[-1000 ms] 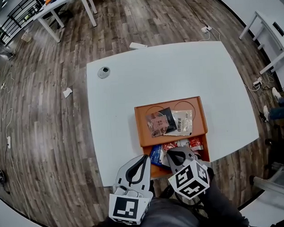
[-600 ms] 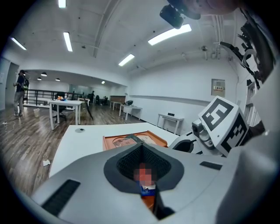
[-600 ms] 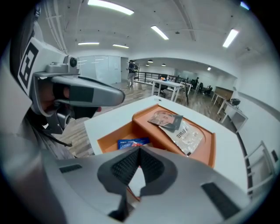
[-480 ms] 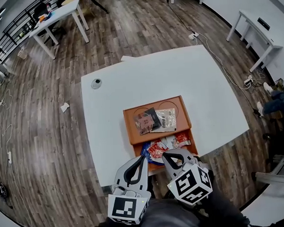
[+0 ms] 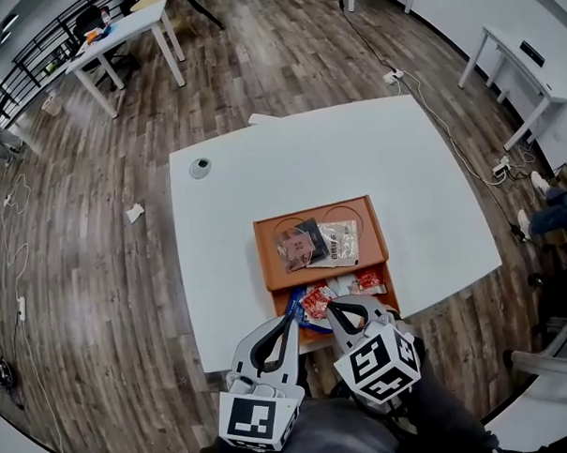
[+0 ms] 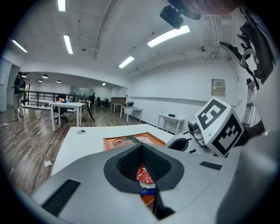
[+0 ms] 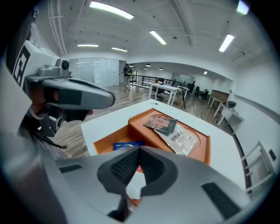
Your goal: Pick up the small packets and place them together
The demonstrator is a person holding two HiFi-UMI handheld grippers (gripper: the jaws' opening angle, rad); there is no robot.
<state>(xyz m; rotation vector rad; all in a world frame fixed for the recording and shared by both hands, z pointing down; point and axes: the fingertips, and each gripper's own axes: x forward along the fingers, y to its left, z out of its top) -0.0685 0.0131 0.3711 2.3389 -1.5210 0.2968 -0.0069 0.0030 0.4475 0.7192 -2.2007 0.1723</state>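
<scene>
An orange two-compartment tray (image 5: 265, 233) sits on the white table (image 5: 226, 205). Its far compartment holds a pinkish packet (image 5: 292, 249), a black packet (image 5: 312, 236) and a clear printed packet (image 5: 339, 243). The near compartment holds red packets (image 5: 316, 302) and a blue packet (image 5: 296, 309). My left gripper (image 5: 286, 321) hovers at the tray's near left corner, shut and empty. My right gripper (image 5: 332, 308) hangs over the near compartment's front edge, also shut with nothing held. In the left gripper view, a red packet (image 6: 143, 176) shows below the left gripper (image 6: 141, 145). The right gripper (image 7: 140, 148) points towards the clear packet (image 7: 180, 139) and blue packet (image 7: 127, 145).
A small round grey object (image 5: 200, 167) lies near the table's far left corner. White desks (image 5: 134, 26) stand on the wood floor at the back left and right. A cable with a power strip (image 5: 389, 75) runs past the far edge. A person's leg (image 5: 550, 214) shows at right.
Both grippers have lifted a little above the tray's near edge, the right one drawing back from the near compartment. Both stay shut. The packets have not moved.
</scene>
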